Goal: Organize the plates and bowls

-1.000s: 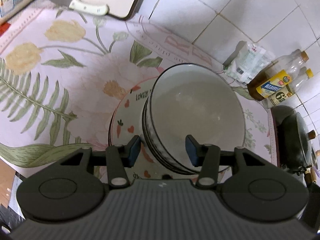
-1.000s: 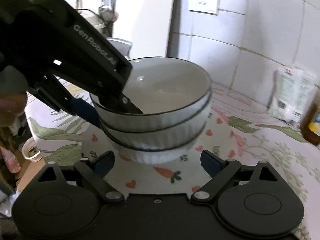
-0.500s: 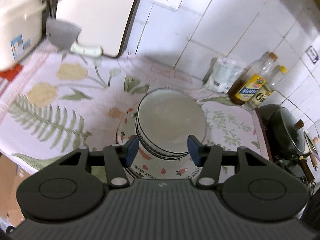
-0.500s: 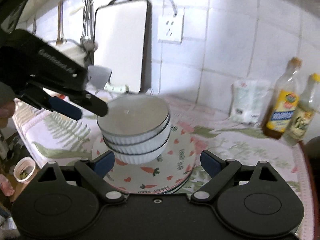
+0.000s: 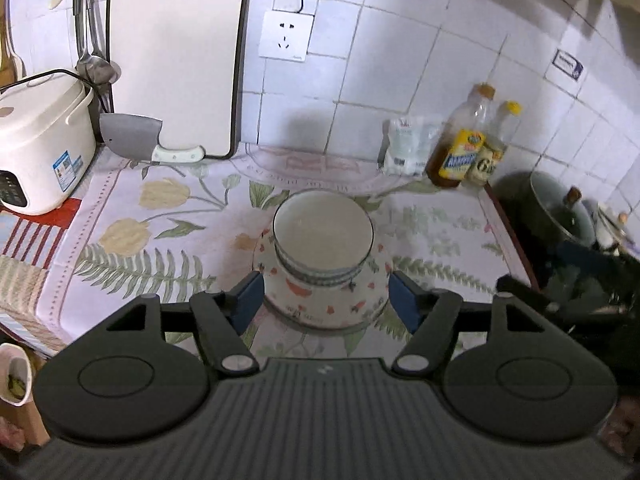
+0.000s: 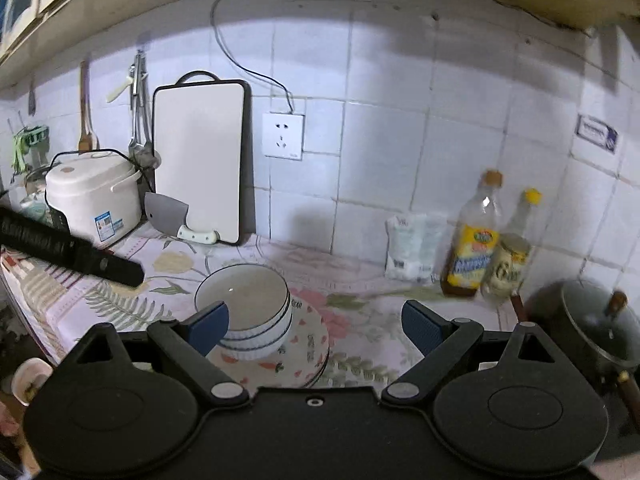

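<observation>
Both claws have pulled back: left claw (image 5: pixel 326 300) now gapes empty, right claw (image 6: pixel 316 326) likewise. Bowls (image 6: pixel 244 304) sit stacked on plates (image 6: pixel 308 352) at 12 o'clock; stacking looks finished.

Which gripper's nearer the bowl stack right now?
Hard to call; both have backed off. Left gripper hangs open above the bowl stack, looking down; right gripper is open, stack low-left in its view.

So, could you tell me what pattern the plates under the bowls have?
White plates with red hearts and orange carrots, clearest in the right wrist view.
</observation>
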Motion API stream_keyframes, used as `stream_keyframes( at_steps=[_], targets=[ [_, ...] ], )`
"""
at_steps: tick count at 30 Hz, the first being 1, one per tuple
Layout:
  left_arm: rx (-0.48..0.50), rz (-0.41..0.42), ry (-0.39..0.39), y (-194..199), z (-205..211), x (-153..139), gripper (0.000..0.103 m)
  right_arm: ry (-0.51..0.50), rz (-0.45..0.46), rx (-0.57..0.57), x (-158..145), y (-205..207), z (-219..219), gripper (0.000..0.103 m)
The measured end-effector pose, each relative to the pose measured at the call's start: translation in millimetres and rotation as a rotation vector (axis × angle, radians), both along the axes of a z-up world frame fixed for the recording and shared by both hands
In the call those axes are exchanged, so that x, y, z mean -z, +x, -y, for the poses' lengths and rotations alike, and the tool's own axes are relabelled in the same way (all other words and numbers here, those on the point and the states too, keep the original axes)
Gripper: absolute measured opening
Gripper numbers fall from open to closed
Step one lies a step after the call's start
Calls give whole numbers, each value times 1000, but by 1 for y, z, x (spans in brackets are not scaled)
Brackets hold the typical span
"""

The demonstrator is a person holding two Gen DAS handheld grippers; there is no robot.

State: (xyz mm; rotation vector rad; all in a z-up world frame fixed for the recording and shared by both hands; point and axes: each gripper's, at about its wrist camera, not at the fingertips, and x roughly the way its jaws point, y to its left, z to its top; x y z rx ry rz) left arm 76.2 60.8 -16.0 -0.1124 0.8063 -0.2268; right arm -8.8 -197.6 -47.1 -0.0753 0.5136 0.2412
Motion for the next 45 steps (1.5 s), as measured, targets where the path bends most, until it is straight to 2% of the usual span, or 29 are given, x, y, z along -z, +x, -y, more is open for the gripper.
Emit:
stream_keyframes(
  at_steps=[3,6,8,10,14,18,21,24,28,32,45],
  targets=[
    [16,-14,17,-9,0,-1,71,40,-42,26,-4,-9,8,95],
    [16,-12,39,-19,0,-3,75,14,-31,73,-8,-26,10,96],
    [9,-3,56,-25,1,-4,88,-7,-30,113,-11,-36,11,98],
    [-6,22,87,-32,4,-4,93,-15,-38,164,-14,-44,11,101],
    [-45,86,168,-46,11,-6,94,-3,-74,238,-16,-54,11,102],
    [-58,47,114,-50,7,-7,94,54,-64,257,-11,-66,15,102],
    [-76,67,121,-58,6,-7,94,81,-62,270,-9,-71,18,102],
    [-34,71,141,-61,8,-5,94,19,-63,282,-5,-73,12,102],
    [-65,85,153,-65,7,-3,94,15,-77,279,-1,-75,7,102],
    [-61,84,175,-65,7,-1,94,-45,-83,271,4,-74,-5,102],
    [-57,68,198,-66,11,6,94,-44,-63,283,2,-77,-7,102]
  ],
)
